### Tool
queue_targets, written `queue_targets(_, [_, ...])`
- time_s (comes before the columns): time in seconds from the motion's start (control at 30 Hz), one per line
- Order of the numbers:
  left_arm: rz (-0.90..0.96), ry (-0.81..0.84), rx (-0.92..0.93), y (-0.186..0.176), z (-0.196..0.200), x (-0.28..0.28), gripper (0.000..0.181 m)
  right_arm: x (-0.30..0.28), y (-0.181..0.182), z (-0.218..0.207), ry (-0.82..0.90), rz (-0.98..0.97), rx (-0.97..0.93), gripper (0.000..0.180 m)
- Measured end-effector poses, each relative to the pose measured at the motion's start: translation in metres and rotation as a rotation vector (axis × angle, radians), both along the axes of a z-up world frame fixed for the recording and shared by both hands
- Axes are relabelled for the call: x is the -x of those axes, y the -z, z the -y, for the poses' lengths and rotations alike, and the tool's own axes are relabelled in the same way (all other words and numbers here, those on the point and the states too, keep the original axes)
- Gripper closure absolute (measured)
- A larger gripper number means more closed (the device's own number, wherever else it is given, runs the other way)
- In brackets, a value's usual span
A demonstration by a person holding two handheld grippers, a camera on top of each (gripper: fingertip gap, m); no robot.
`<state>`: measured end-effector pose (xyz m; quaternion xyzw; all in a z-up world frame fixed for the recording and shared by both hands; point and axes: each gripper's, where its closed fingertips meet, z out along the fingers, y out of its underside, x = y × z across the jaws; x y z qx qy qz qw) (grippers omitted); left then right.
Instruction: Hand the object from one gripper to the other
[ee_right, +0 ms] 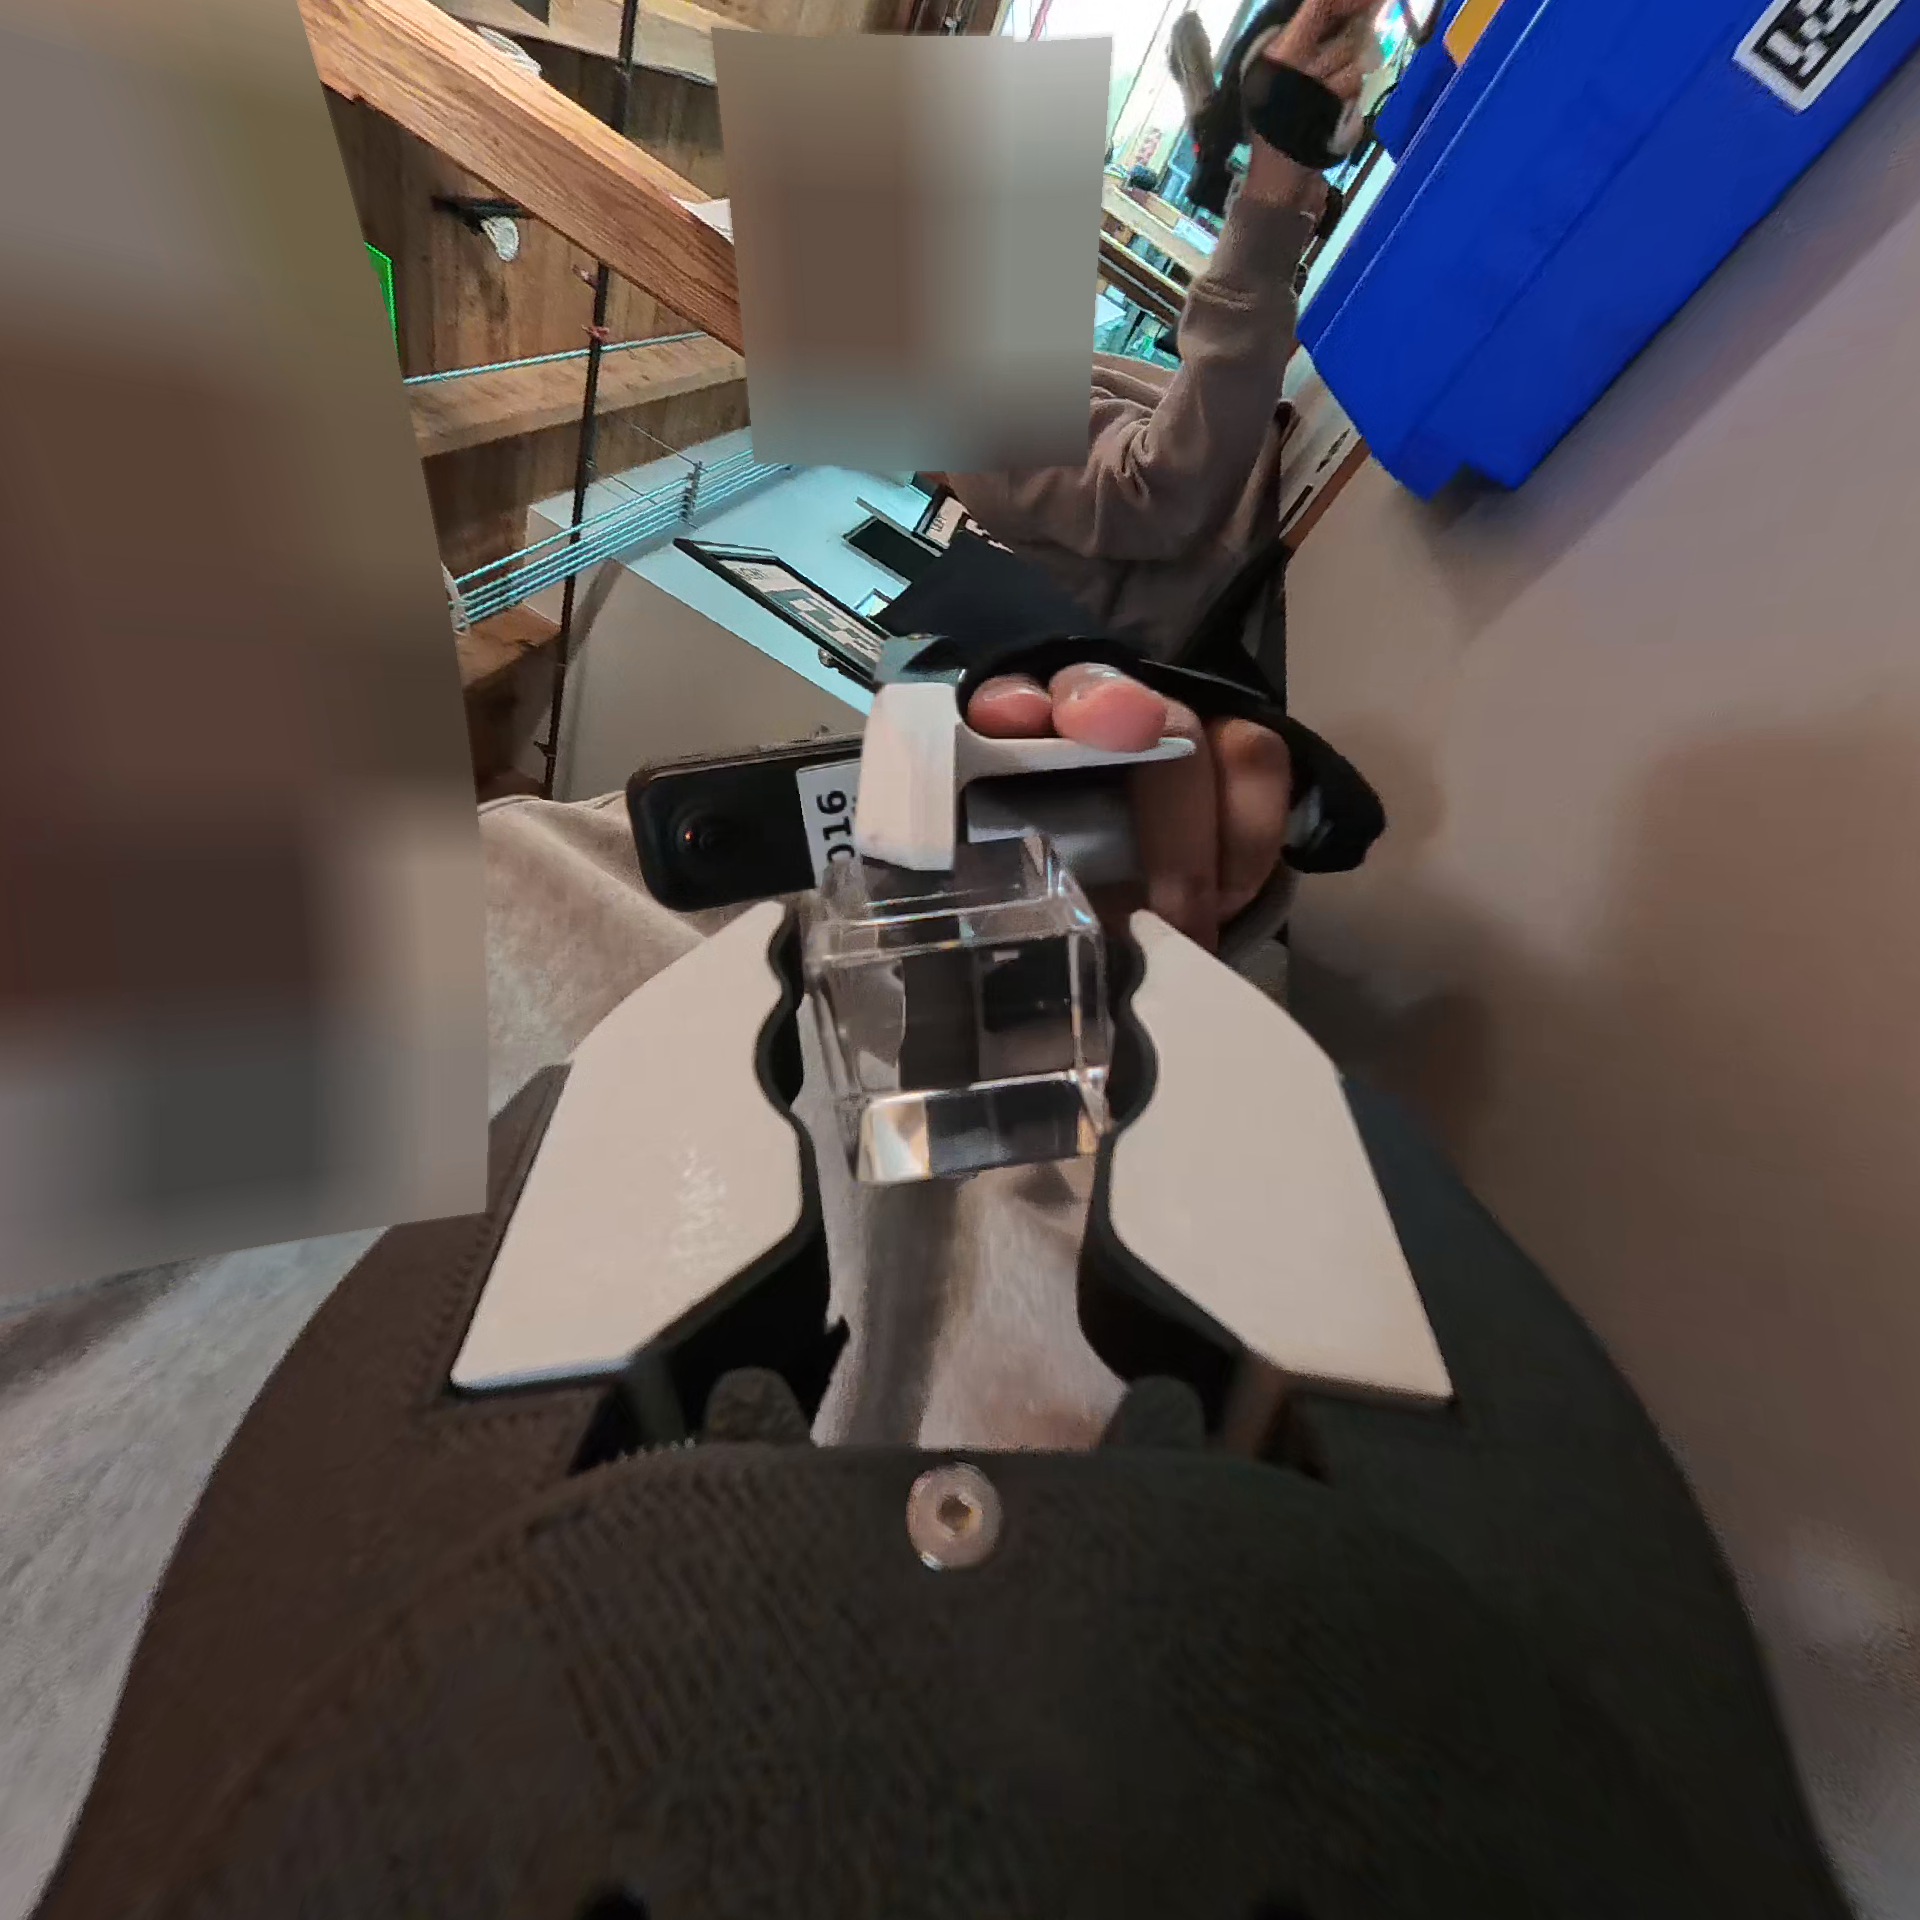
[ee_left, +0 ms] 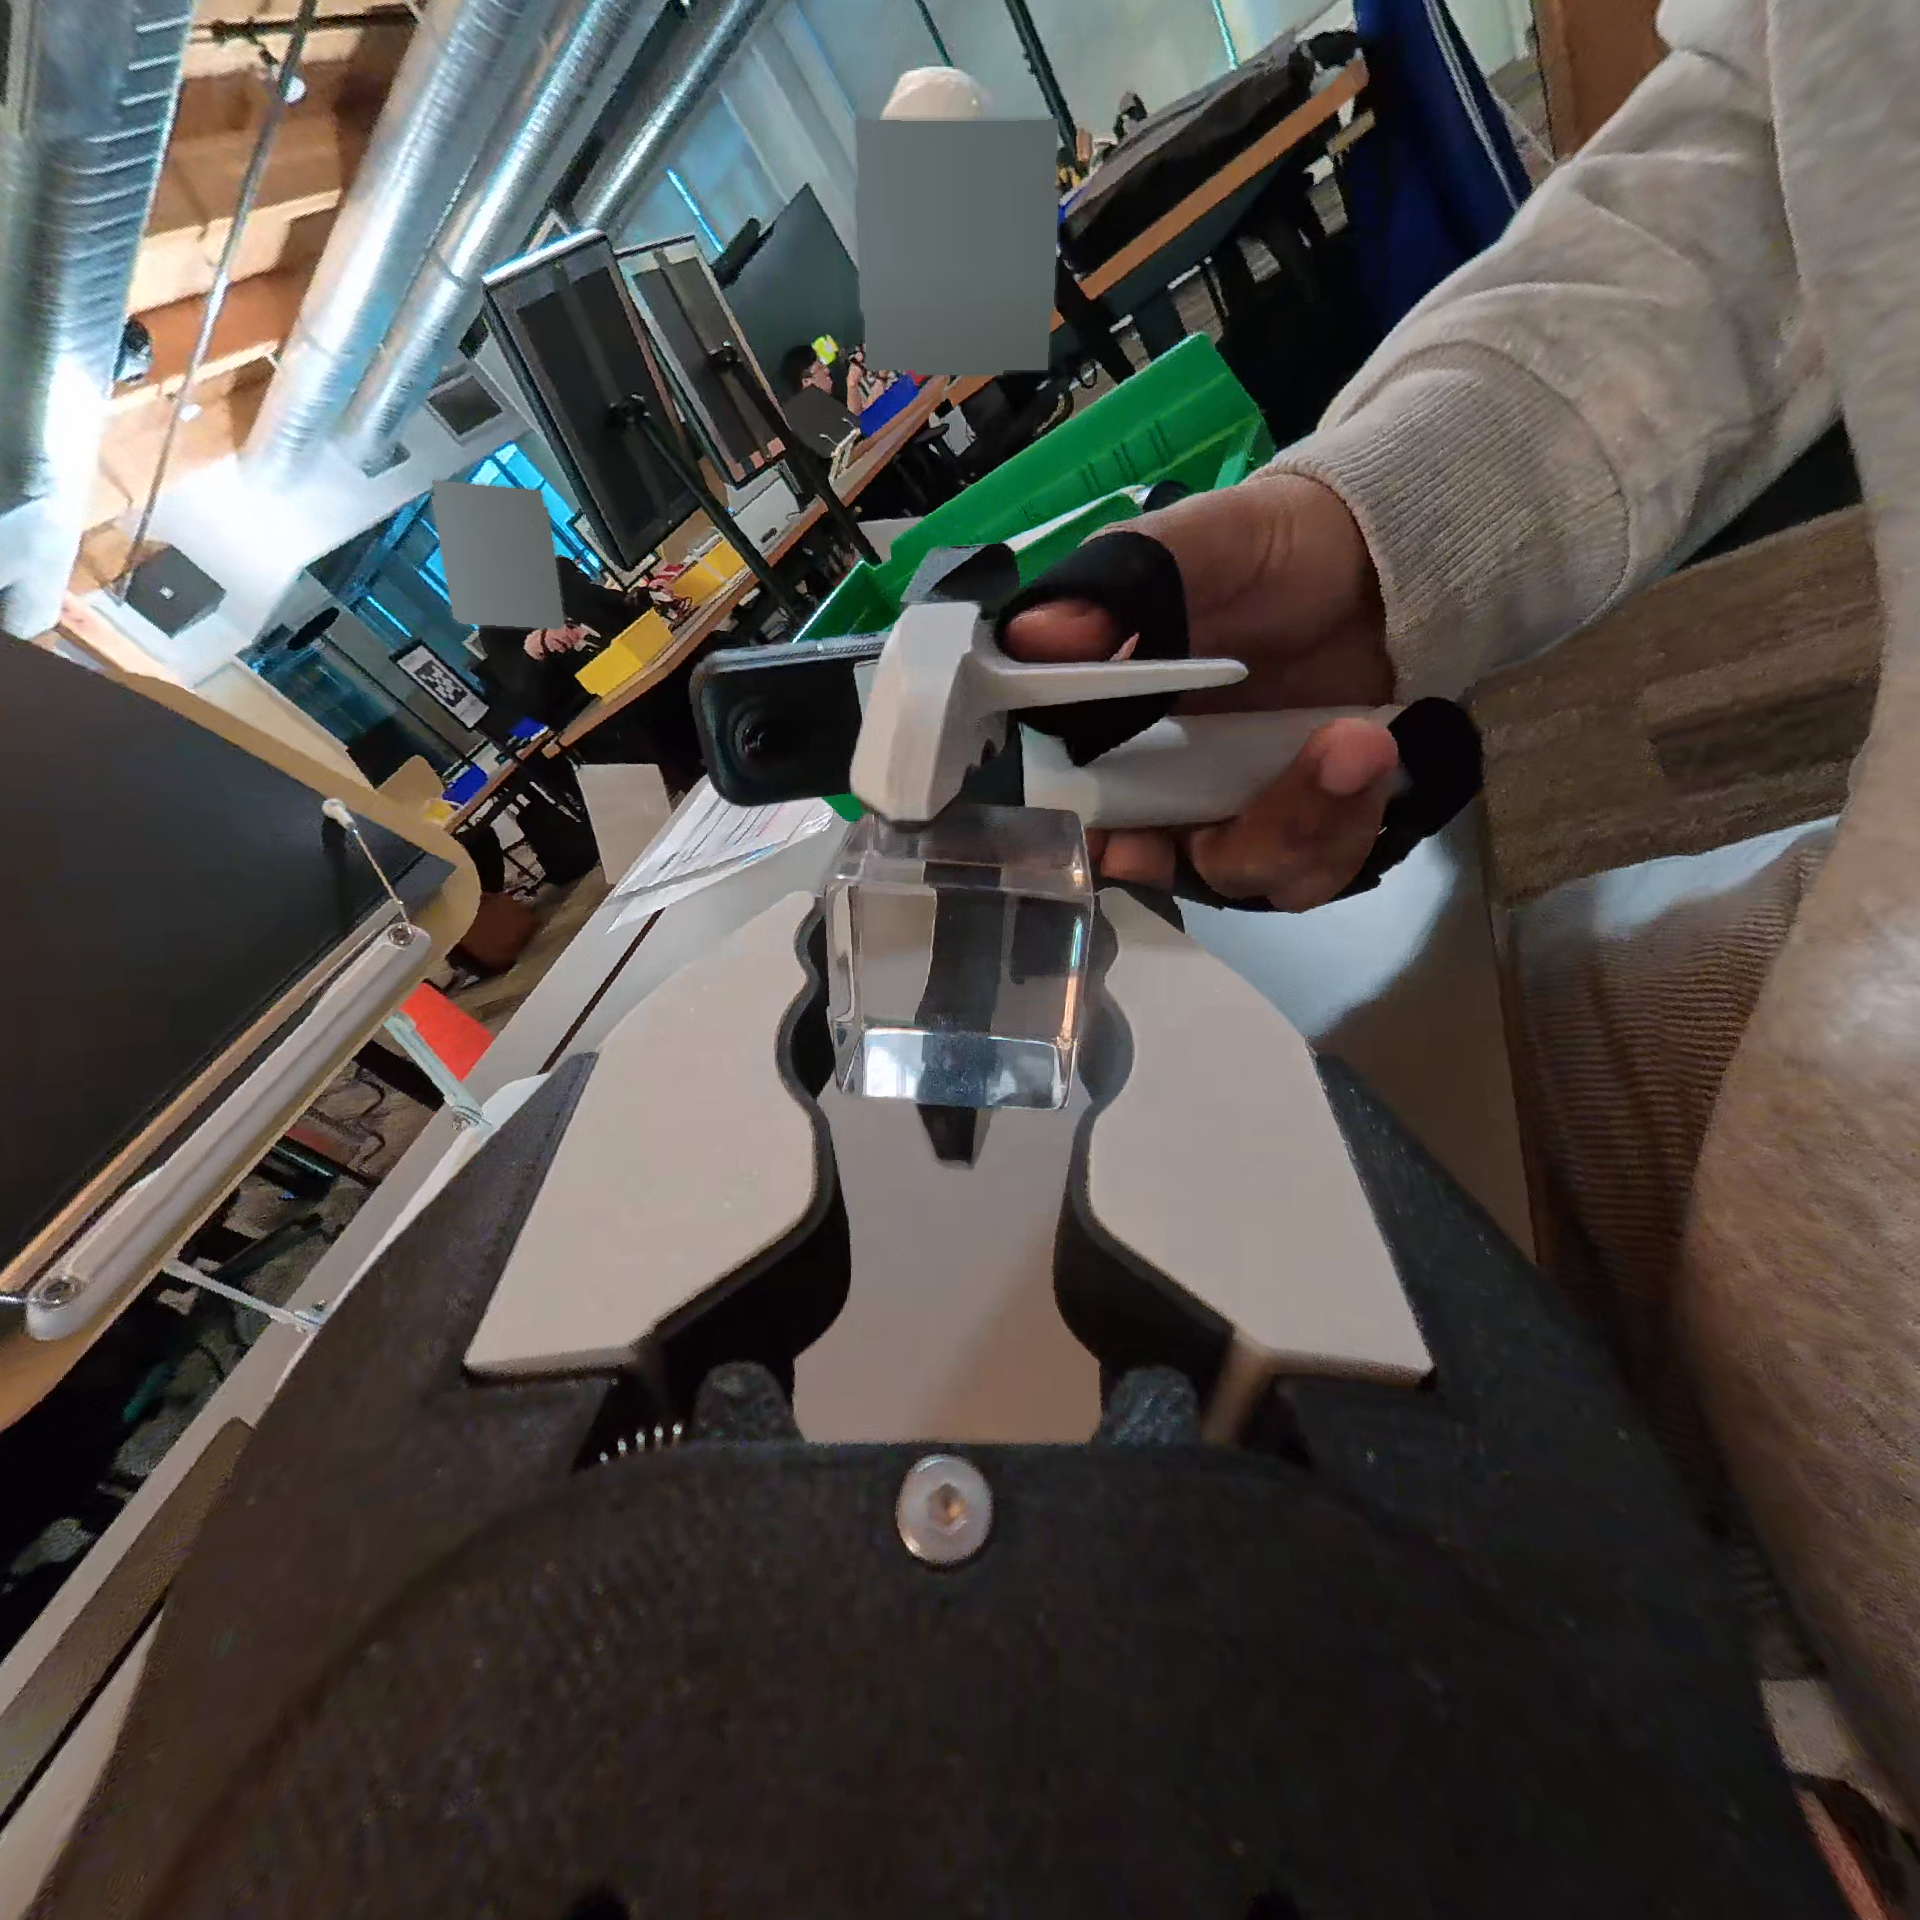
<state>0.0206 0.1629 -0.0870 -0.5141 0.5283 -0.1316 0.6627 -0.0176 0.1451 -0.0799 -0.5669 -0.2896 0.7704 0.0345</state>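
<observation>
A clear acrylic cube [ee_left: 961,966] sits between the two fingers of my left gripper [ee_left: 961,935], which is closed on its sides. In the right wrist view the same cube [ee_right: 956,1018] sits between the fingers of my right gripper [ee_right: 956,956], also closed on it. The two grippers face each other, turned a quarter turn apart. In the left wrist view a white finger of the right gripper [ee_left: 914,727] rests on the cube's top. In the right wrist view a finger of the left gripper [ee_right: 914,779] does the same. The cube is held in the air.
A hand in a black fingerless glove with a beige sleeve [ee_left: 1558,364] holds the right gripper. A green bin [ee_left: 1091,468] stands behind it. Blue bins [ee_right: 1558,260] sit at the upper right. Another person in beige [ee_right: 1143,468] sits beyond. A white table [ee_left: 665,935] lies below. Both grippers' tips are close together, under 4 cm apart.
</observation>
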Motion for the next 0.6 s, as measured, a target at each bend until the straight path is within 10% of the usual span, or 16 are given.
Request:
queue_targets(0.27, [0.007, -0.006, 0.01, 0.001, -0.001, -0.001, 0.135, 0.003, 0.003, 0.0, 0.026, 0.013, -0.01, 0.126])
queue_targets(0.6, [0.264, -0.048, 0.27, -0.004, -0.023, 0.013, 0.086, -0.011, 0.005, -0.038, 0.237, 0.067, -0.299, 0.126])
